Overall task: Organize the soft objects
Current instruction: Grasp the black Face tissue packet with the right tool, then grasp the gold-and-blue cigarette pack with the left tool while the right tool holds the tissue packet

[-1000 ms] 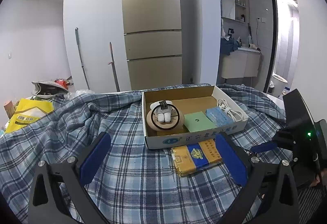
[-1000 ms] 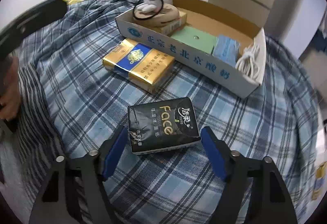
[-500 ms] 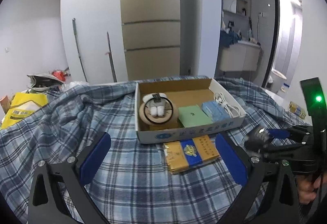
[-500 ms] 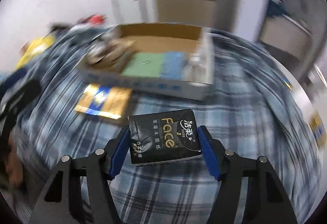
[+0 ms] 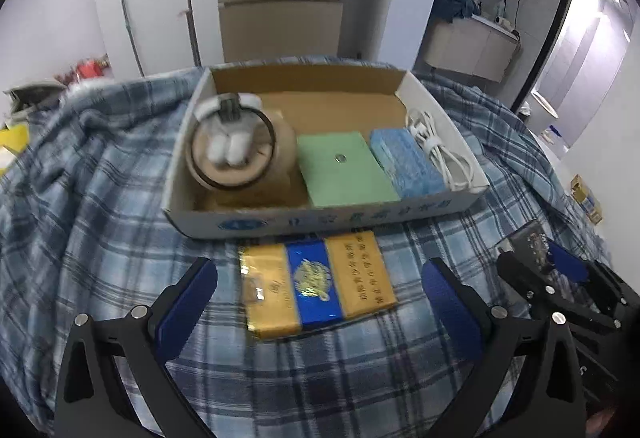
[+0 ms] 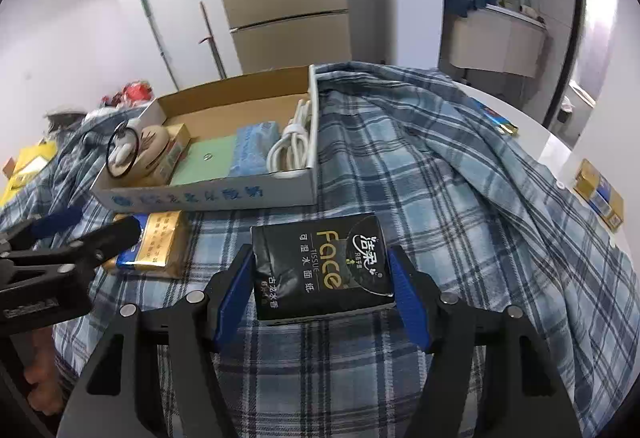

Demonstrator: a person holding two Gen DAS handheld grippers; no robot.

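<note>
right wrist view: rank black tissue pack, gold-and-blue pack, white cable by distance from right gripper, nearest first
1. black tissue pack: between the jaws of the right gripper, pads on both its sides.
2. gold-and-blue pack: on the plaid cloth to the left, in front of the cardboard box.
3. white cable: farthest, inside the box at its right end.

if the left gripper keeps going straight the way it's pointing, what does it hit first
Most likely the gold and blue pack, lying between its open jaws on the plaid cloth. The cardboard box sits beyond it.
</note>
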